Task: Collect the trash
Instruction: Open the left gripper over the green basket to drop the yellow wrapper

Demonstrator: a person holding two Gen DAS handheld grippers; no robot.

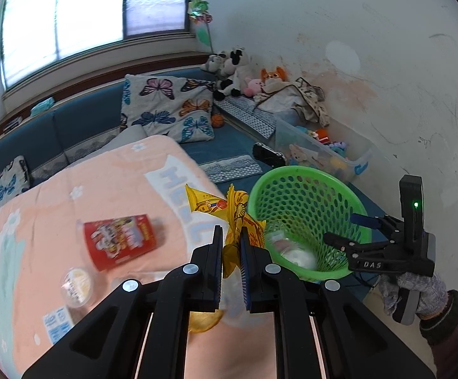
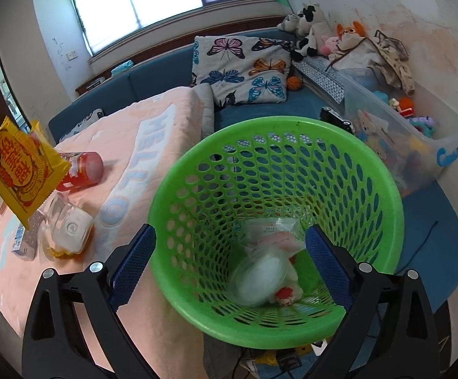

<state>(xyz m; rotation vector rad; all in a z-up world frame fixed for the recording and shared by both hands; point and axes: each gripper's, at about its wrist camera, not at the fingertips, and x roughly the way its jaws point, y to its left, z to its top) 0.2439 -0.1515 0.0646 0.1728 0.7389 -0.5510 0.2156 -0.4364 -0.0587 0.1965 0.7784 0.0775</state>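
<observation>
My left gripper (image 1: 231,237) is shut on a yellow snack wrapper (image 1: 240,218) and holds it in the air over the table edge, just left of the green mesh basket (image 1: 295,177). The wrapper also shows at the far left of the right wrist view (image 2: 23,170). My right gripper (image 2: 229,246) is open and empty, directly above the basket (image 2: 172,189), which holds clear plastic wrappers and a lid (image 2: 260,278). The right gripper shows in the left wrist view (image 1: 345,230) at the basket's right rim.
On the pink-covered table (image 2: 127,132) lie a red snack can (image 1: 121,240), a clear lidded cup (image 1: 77,284), a clear jar (image 2: 67,224) and a small blue carton (image 1: 56,322). Behind are a blue sofa with butterfly cushions (image 2: 241,63) and a clear toy bin (image 2: 418,139).
</observation>
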